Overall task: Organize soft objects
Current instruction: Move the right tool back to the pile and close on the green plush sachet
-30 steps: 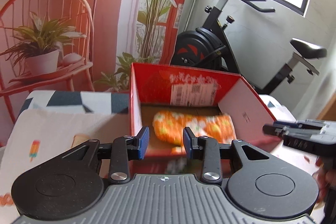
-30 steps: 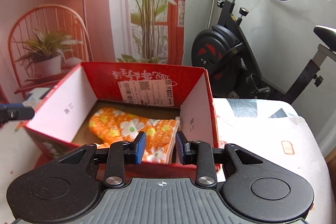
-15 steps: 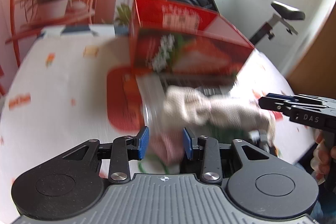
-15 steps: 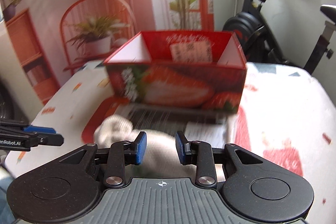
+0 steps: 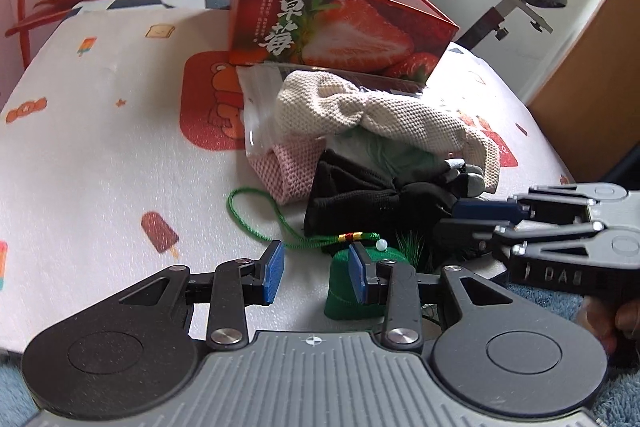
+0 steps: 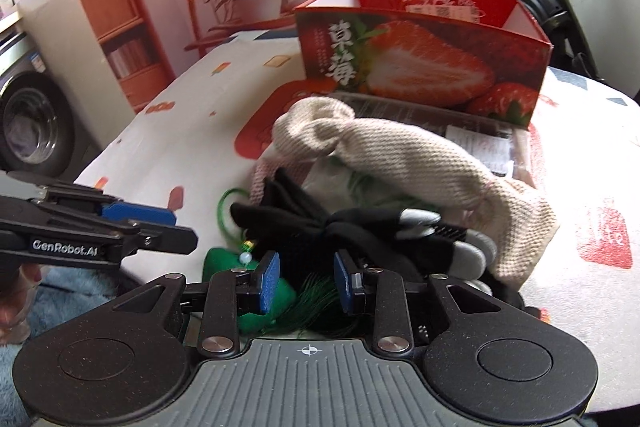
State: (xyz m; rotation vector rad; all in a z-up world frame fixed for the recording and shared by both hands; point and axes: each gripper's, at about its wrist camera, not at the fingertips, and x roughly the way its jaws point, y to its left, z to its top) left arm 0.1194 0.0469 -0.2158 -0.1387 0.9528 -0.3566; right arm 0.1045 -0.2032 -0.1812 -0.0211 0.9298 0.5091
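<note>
Left gripper parted to a moderate gap, nothing between the blue pads, poised over the near edge of the tabletop with the right-hand pad just in front of a green plush pouch. Right gripper likewise partly open and empty, aimed at the near end of the pile, black fabric and green tassel threads showing through the gap. Heap of soft objects near the front edge, right of centre: a black glove with grey fingertips lowest and nearest, a cream knitted glove draped across the top and hanging down on the right, a pink knitted piece tucked under on the left, pale green cloth in the middle. Green cord looped out to the left of the heap, ending in a striped knot and a white bead at the pouch. Clear plastic bag flat beneath the heap, reaching back to the strawberry-printed red box, which stands open-topped toward the far edge. Broad bare stretch of printed tablecloth to the left of heap and box; narrower strip to the right before the right edge. Blue fluffy fabric below the front edge. Exercise bike beyond the far right corner, well apart.
</note>
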